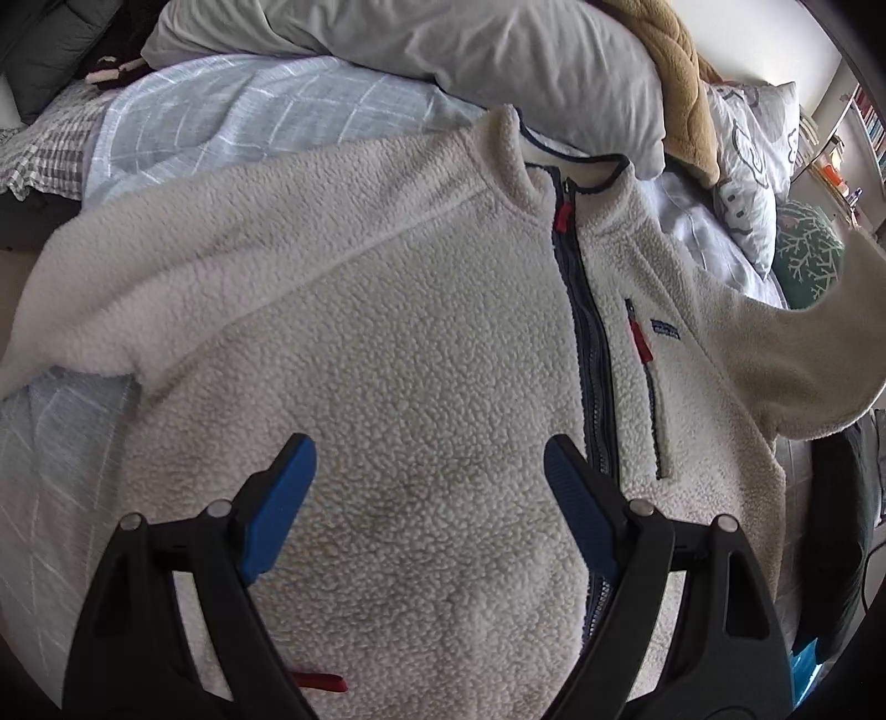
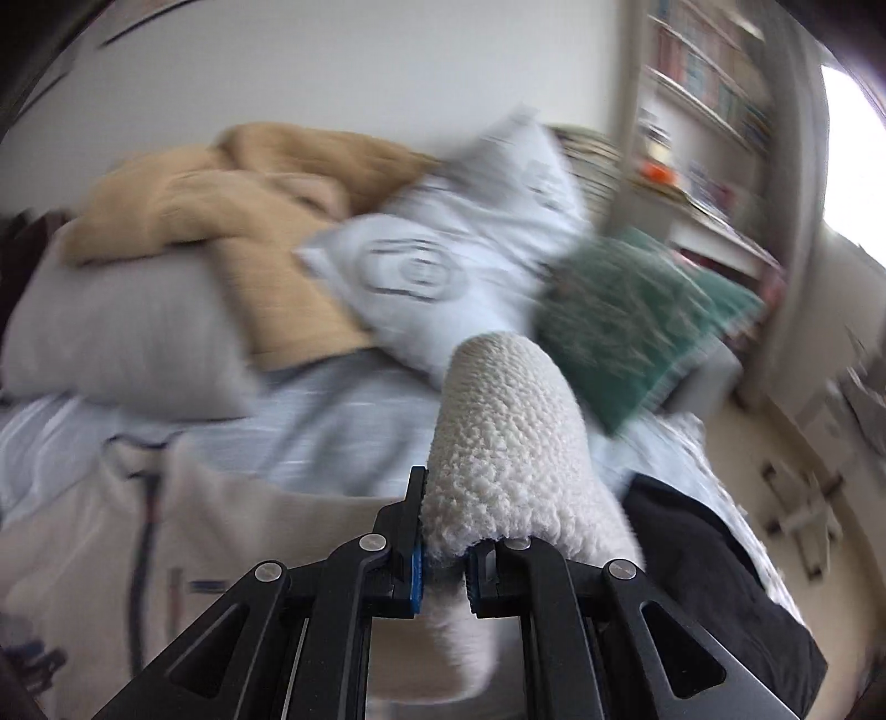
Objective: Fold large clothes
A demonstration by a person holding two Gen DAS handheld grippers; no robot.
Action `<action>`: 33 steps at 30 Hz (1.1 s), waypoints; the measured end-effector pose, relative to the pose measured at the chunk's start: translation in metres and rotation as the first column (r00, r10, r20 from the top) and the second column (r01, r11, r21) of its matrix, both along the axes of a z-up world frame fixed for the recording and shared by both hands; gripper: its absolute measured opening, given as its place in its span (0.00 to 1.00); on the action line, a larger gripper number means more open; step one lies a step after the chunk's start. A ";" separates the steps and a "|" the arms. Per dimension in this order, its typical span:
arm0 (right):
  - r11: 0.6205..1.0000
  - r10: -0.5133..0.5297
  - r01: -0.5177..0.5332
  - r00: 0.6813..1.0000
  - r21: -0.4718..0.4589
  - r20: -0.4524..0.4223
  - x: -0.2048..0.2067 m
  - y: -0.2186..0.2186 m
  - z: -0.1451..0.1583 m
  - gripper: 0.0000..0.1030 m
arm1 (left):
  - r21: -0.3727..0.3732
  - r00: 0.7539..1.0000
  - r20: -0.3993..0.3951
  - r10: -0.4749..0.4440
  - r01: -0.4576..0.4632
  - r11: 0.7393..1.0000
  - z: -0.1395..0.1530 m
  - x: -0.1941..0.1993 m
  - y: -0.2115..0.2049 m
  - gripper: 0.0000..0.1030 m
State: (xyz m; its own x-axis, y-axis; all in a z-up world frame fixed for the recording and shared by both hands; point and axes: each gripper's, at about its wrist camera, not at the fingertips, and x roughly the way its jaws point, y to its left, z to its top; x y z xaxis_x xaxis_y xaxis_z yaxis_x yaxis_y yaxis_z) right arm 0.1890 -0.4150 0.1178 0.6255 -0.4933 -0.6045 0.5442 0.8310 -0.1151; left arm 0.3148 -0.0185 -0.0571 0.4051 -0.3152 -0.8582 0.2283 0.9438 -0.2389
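A cream fleece jacket point(image 1: 387, 343) with a dark zipper lies front-up on the bed, collar toward the pillows. My left gripper point(image 1: 426, 498) is open and empty, hovering over the jacket's lower front, left of the zipper. One sleeve point(image 1: 814, 354) is lifted at the right. My right gripper point(image 2: 443, 554) is shut on that sleeve point(image 2: 504, 432), which stands up between the fingers. The jacket body point(image 2: 138, 554) lies blurred at the lower left of the right wrist view.
A light blue checked bedsheet point(image 1: 221, 127) lies under the jacket. Grey pillow point(image 1: 443, 50), tan blanket point(image 2: 221, 210), printed pillow point(image 2: 443, 266) and green cushion point(image 2: 626, 321) are piled at the head. A dark cloth point(image 2: 692, 554) lies right. Bookshelves point(image 2: 709, 83) stand beyond.
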 end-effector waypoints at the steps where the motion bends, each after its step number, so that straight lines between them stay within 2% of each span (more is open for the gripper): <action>1: 0.999 0.044 -0.044 0.999 0.001 -0.003 0.008 0.019 0.000 0.10 | 0.003 1.000 0.008 0.003 -0.003 1.000 0.001 0.001 0.002 0.82; 5: 0.981 0.192 -0.192 0.981 0.001 -0.039 0.041 0.091 -0.015 0.10 | -0.001 1.000 0.022 0.022 -0.022 1.000 0.005 0.003 0.011 0.82; 9: 0.944 0.327 -0.322 0.942 0.071 -0.076 0.072 0.160 -0.046 0.10 | 0.006 0.999 0.033 0.042 -0.042 0.999 0.004 0.007 0.019 0.82; 14: 0.890 0.441 -0.408 0.884 0.203 -0.155 0.104 0.223 -0.113 0.12 | 0.009 0.998 0.026 0.065 -0.065 0.998 -0.001 0.012 0.027 0.82; 17: 0.860 0.485 -0.419 0.849 0.290 -0.210 0.118 0.242 -0.162 0.18 | 0.005 0.997 0.020 0.074 -0.074 0.997 -0.002 0.015 0.031 0.82; 18: 0.856 0.490 -0.411 0.840 0.314 -0.235 0.118 0.248 -0.181 0.23 | 0.006 0.997 0.022 0.075 -0.075 0.997 -0.001 0.015 0.032 0.82; 21: 0.844 0.494 -0.384 0.828 0.375 -0.264 0.116 0.251 -0.207 0.44 | 0.019 0.997 0.035 0.073 -0.074 0.997 0.000 0.016 0.033 0.82; 23: 0.831 0.497 -0.371 0.830 0.414 -0.253 0.112 0.247 -0.209 0.49 | 0.028 0.997 0.039 0.072 -0.073 0.997 0.000 0.017 0.032 0.82; 25: 0.808 0.508 -0.368 0.831 0.460 -0.227 0.103 0.242 -0.200 0.62 | 0.040 0.997 0.044 0.067 -0.069 0.997 0.001 0.017 0.029 0.82; 28: 0.790 0.511 -0.357 0.833 0.499 -0.214 0.086 0.229 -0.179 0.65 | 0.081 0.997 0.074 0.023 -0.029 0.996 0.006 0.013 0.015 0.82; 30: 0.800 0.496 -0.348 0.842 0.490 -0.213 0.070 0.218 -0.162 0.65 | 0.108 0.995 0.095 -0.036 0.026 0.994 0.012 0.008 -0.002 0.82; 33: 0.844 0.414 -0.309 0.895 0.439 -0.168 0.043 0.188 -0.137 0.65 | 0.128 0.984 0.125 -0.126 0.110 0.986 0.020 -0.002 -0.034 0.82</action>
State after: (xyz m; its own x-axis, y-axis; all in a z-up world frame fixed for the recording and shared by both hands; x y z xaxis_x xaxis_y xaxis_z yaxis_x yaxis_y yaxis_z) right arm 0.2317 -0.2271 -0.0193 0.5163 0.0486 -0.8550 0.1930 0.9661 0.1715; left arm 0.3130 -0.0526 -0.0369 0.4834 -0.2657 -0.8341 0.3619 0.9283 -0.0859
